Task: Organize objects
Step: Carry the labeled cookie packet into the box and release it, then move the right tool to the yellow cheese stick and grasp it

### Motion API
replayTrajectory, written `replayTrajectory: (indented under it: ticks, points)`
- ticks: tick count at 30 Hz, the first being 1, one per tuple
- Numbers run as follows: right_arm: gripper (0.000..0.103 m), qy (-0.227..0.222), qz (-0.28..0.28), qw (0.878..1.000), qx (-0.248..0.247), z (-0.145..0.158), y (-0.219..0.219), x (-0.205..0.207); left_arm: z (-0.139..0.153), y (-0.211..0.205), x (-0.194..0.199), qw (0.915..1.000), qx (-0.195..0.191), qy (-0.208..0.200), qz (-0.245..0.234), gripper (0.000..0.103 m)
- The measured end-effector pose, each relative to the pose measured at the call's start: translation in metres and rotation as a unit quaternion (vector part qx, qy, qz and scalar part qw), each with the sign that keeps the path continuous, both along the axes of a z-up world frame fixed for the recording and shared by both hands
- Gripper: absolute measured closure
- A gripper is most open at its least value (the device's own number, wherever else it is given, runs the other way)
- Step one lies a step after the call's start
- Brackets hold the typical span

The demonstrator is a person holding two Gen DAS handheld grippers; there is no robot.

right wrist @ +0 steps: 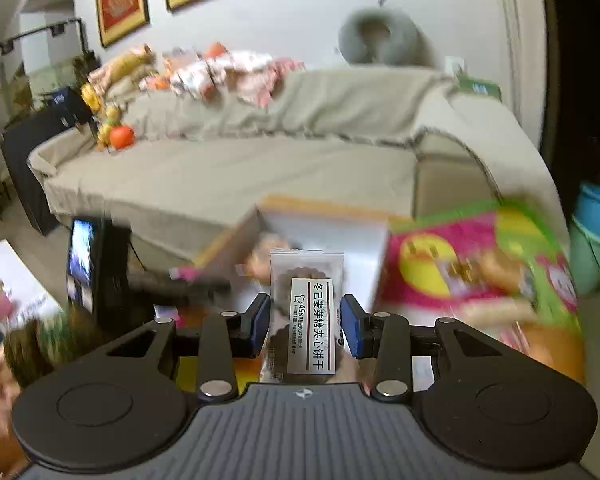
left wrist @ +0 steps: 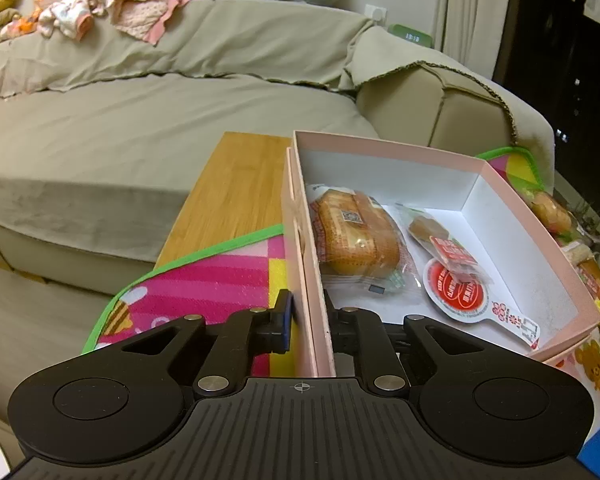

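My left gripper (left wrist: 309,320) is shut on the near left wall of a pink box (left wrist: 512,196), one finger outside and one inside. In the box lie a wrapped bread bun (left wrist: 356,236), a small wrapped cake (left wrist: 428,228) and a red round-lidded sauce cup (left wrist: 456,292). My right gripper (right wrist: 305,326) is shut on a clear cookie packet (right wrist: 306,312) with a white label, held upright in the air in front of the box (right wrist: 328,236). That view is motion-blurred.
The box sits on a colourful play mat (left wrist: 204,280) over a wooden table (left wrist: 236,192). More snacks lie on the mat to the right (right wrist: 492,272). A beige sofa (left wrist: 140,120) with clothes stands behind. A phone on a stand (right wrist: 82,256) is at the left.
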State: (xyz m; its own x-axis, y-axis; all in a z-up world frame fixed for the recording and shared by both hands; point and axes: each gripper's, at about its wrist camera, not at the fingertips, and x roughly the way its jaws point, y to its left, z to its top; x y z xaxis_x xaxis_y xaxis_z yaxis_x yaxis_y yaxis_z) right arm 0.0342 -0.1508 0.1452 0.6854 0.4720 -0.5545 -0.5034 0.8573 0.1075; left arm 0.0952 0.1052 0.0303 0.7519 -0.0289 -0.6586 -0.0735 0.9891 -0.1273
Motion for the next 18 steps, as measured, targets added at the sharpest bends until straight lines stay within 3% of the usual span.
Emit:
replayTrajectory:
  ticks: [4, 7, 11, 14, 18]
  points:
    - [0.062, -0.009, 0.019, 0.999, 0.043, 0.014, 0.027, 0.032, 0.000, 0.000, 0.000, 1.0000, -0.001, 0.000, 0.000, 0.088]
    - [0.036, -0.004, 0.012, 0.998, 0.058, 0.010, 0.044, 0.058, 0.000, -0.001, 0.000, 1.0000, 0.001, 0.000, -0.002, 0.088]
    - [0.030, 0.004, -0.013, 0.998, 0.059, -0.008, 0.036, 0.065, 0.001, 0.000, 0.001, 1.0000, -0.001, 0.000, -0.006, 0.087]
    - [0.014, -0.023, -0.056, 0.998, 0.016, -0.024, 0.017, 0.052, 0.000, 0.001, 0.001, 1.0000, -0.002, -0.001, -0.005, 0.087]
    - [0.004, -0.051, -0.119, 0.989, -0.069, -0.054, -0.014, 0.028, 0.000, 0.001, 0.001, 1.0000, -0.005, -0.001, -0.003, 0.087]
